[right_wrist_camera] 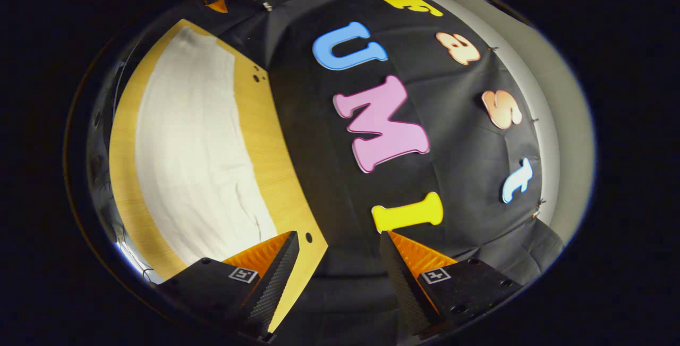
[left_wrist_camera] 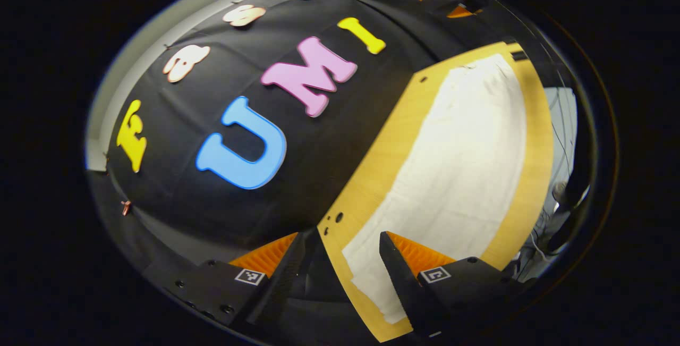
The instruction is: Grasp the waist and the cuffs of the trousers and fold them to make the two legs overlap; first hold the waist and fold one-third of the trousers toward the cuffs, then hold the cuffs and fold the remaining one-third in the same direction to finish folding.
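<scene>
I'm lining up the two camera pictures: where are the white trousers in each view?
Left gripper view: the trousers lie right of centre on the wooden table.
Right gripper view: the trousers lie left of centre.
Shared landmark: the table's edge with small holes, meeting the black cloth wall.

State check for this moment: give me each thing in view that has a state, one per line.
trousers: spread flat along the table, unfolded, not gripped
table: wooden top bearing the trousers
left gripper: open, nothing between the fingers, held off the trousers
right gripper: open, nothing between the fingers, held off the trousers
</scene>
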`<state>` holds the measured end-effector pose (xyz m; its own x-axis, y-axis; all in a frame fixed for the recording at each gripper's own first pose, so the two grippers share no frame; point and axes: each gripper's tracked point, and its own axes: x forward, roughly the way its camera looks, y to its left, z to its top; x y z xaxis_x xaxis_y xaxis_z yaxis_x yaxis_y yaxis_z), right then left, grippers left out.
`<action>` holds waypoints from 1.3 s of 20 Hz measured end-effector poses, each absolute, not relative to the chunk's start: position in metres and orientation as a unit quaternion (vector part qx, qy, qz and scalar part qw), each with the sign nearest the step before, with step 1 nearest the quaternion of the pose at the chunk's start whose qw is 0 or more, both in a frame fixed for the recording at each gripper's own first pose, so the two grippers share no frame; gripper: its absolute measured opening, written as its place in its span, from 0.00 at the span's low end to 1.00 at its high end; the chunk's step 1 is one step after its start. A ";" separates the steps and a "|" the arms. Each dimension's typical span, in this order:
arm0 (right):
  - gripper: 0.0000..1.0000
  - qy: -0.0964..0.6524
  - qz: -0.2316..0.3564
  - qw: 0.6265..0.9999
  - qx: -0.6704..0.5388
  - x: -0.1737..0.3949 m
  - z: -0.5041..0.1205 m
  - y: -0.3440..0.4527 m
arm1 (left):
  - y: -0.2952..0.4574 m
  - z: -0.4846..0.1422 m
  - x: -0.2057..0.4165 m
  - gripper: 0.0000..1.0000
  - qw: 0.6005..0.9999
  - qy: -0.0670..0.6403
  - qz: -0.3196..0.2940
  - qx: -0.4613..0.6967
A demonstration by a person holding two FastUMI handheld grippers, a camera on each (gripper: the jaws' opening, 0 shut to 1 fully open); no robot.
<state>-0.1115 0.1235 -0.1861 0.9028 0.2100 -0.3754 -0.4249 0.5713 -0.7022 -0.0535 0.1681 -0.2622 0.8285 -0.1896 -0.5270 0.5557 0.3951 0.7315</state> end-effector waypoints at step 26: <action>0.95 0.294 0.315 0.788 -0.440 -0.204 -0.398 0.137 | 0.267 -0.472 -0.069 0.84 0.597 0.357 -0.349 0.628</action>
